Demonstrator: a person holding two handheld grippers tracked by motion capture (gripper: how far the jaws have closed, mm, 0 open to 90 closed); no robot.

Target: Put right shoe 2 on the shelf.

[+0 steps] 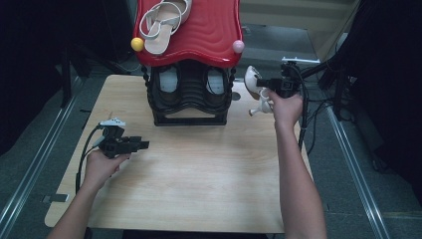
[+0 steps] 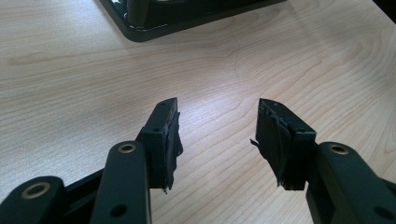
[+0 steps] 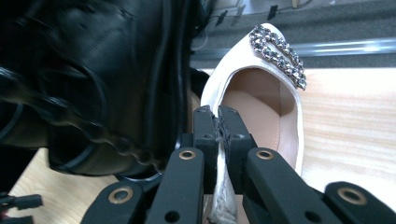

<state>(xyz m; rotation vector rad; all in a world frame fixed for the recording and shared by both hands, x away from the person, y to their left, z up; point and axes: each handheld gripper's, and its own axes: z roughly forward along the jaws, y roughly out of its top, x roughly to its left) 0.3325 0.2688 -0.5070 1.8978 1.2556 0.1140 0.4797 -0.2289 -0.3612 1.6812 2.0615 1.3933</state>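
Observation:
A cream heeled shoe (image 1: 254, 84) with a jewelled buckle (image 3: 279, 53) hangs in the air at the right of the black shoe rack (image 1: 189, 97). My right gripper (image 1: 266, 83) is shut on the shoe's side wall (image 3: 219, 154), with both pads pinching the thin cream edge. The shoe's heel (image 1: 257, 111) points down near the person's hand. A second cream sandal (image 1: 161, 22) lies on the red wavy top (image 1: 209, 35) of the rack. My left gripper (image 1: 144, 145) rests low over the wooden table (image 1: 199, 169) at the left, open with nothing between its jaws (image 2: 217, 140).
The rack holds dark shoes (image 1: 169, 82) on its lower shelf. A yellow ball (image 1: 137, 44) and a pink ball (image 1: 238, 46) sit at the red top's corners. Cables (image 1: 318, 104) trail off the table's right edge. Metal rails (image 1: 358, 169) run along both sides.

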